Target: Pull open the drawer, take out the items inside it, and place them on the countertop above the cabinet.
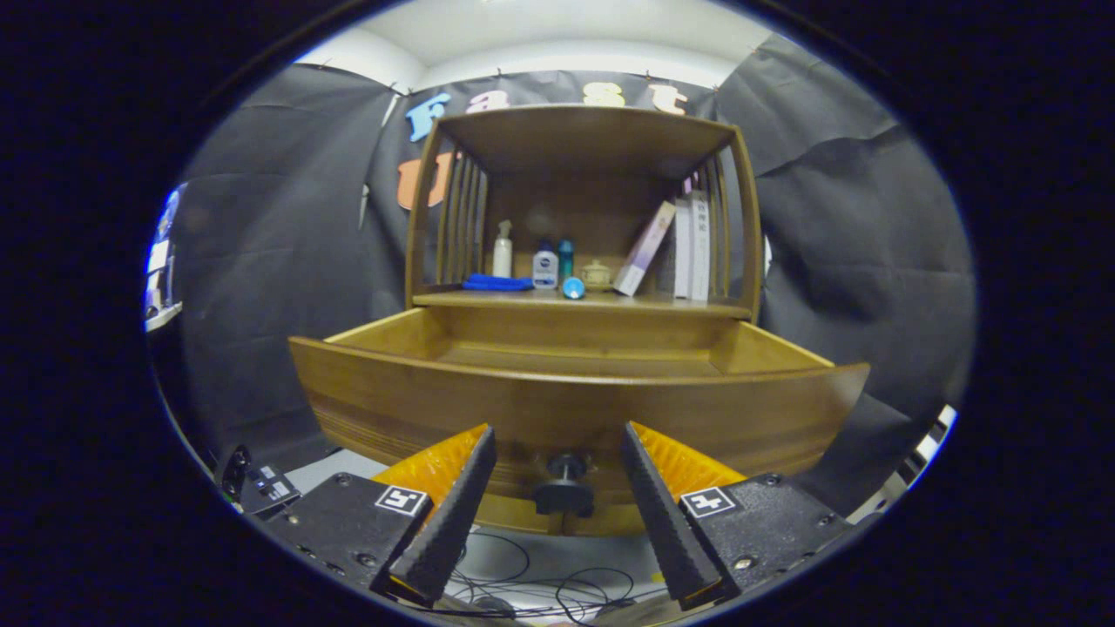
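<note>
Drawer (575,409) is out; its knob (564,488) sits between the gripper's (557,448) wide-apart fingers, not touching them.

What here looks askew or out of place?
One book leans tilted against the upright books on the countertop. Otherwise nothing odd: the drawer is pulled open, its knob between the open gripper fingers.

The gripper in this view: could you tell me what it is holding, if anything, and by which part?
Nothing is held. The gripper is open, its fingers either side of the round dark knob on the pulled-out wooden drawer, apart from it.
</note>
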Motion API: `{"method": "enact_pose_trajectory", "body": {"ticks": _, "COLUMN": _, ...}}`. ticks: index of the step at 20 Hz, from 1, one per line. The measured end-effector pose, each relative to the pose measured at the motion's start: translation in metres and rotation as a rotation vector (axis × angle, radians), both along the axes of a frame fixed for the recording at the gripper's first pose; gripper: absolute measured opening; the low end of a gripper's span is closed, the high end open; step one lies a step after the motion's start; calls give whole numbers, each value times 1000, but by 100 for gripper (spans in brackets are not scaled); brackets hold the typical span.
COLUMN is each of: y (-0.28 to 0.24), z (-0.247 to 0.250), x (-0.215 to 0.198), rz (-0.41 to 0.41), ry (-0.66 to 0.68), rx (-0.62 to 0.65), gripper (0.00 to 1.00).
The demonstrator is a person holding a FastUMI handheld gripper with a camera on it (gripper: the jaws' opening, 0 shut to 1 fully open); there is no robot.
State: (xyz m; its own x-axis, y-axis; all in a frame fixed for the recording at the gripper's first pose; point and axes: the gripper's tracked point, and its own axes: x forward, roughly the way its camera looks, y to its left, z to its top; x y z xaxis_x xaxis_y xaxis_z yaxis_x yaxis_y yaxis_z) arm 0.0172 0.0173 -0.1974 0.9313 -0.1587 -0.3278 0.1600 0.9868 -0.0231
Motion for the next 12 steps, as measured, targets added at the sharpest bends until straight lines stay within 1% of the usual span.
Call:
{"method": "enact_pose_trajectory", "body": {"ticks": 3, "y": -8, "z": -6, "x": 14, "rz": -47, "ry": -2, "rx": 17, "gripper": 91}}
{"method": "enact_pose_trajectory", "body": {"ticks": 4, "y": -9, "z": -5, "x": 16, "rz": -62, "ry": -25, "rx": 17, "gripper": 91}}
{"method": "enact_pose_trajectory", "body": {"ticks": 5, "y": -8, "z": -8, "x": 17, "rz": -68, "ry": -22, "rx": 9, "gripper": 89}}
{"method": "enact_pose_trajectory", "body": {"ticks": 7, "y": -4, "z": -8, "x": 21, "rz": -69, "ry": -39, "rx": 0, "gripper": 89}}
{"method": "enact_pose_trajectory", "body": {"ticks": 8, "y": 0, "z": -5, "x": 23, "rz": -53, "ry": -52, "rx": 3, "gripper": 90}}
{"method": "enact_pose_trajectory", "body": {"ticks": 10, "y": 1, "z": -6, "x": 37, "rz": -27, "ry": -49, "rx": -11, "gripper": 91}}
{"method": "enact_pose_trajectory", "body": {"ticks": 12, "y": -2, "z": -4, "x": 50, "rz": -23, "ry": -49, "rx": -28, "gripper": 91}}
